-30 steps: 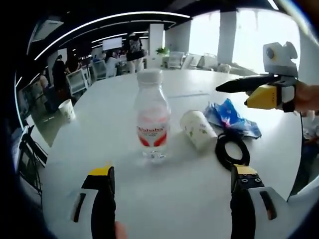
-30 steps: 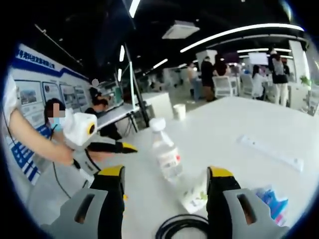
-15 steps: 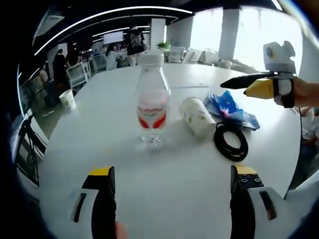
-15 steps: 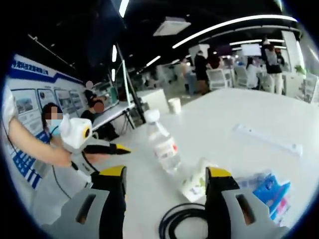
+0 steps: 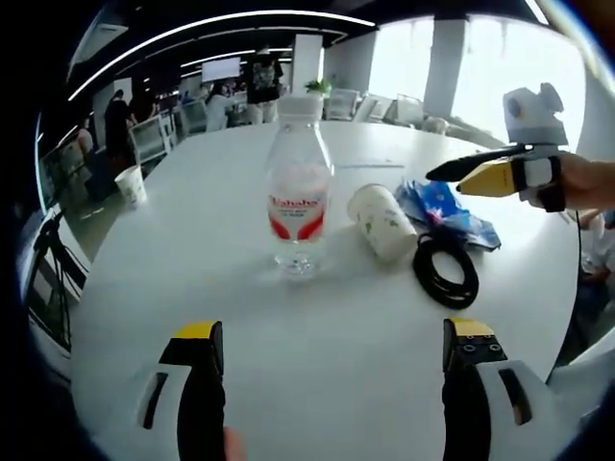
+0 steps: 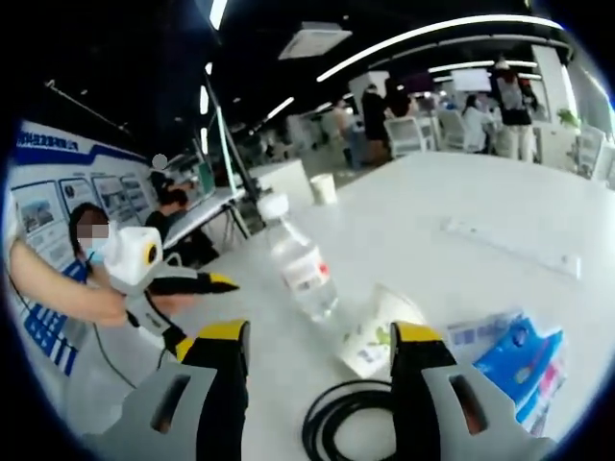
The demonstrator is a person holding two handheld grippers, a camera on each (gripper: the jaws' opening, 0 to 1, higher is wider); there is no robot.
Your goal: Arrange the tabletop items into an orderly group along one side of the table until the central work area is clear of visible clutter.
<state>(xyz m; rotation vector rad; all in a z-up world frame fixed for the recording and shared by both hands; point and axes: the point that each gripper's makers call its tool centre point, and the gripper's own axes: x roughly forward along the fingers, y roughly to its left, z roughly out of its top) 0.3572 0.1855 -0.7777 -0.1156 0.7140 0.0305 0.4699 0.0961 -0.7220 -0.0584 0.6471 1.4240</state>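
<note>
On the white counter [image 5: 192, 259], a clear water bottle [image 5: 297, 197] with a red label stands up straight near the middle. Just beside it a paper cup [image 5: 382, 223] lies on its side, and next to the cup sit a coil of black cable [image 5: 445, 272] and a blue crinkly packet [image 5: 444, 213]. Another paper cup [image 5: 131, 184] stands far off near the edge, well apart from the rest. The left gripper [image 5: 327, 384] points at the bottle with its fingers wide apart and nothing between them. In the right gripper view the right gripper [image 6: 312, 384] hangs over the cable [image 6: 346, 423] and the tipped cup [image 6: 375, 331], fingers also wide and holding nothing. The bottle looks mostly empty, so I think it is light and could tip over easily; its plastic is smooth and may slip, so the middle by the label is the best place to hold. The cup is soft and would squash if squeezed hard. The cable is floppy and may uncoil when lifted.
</note>
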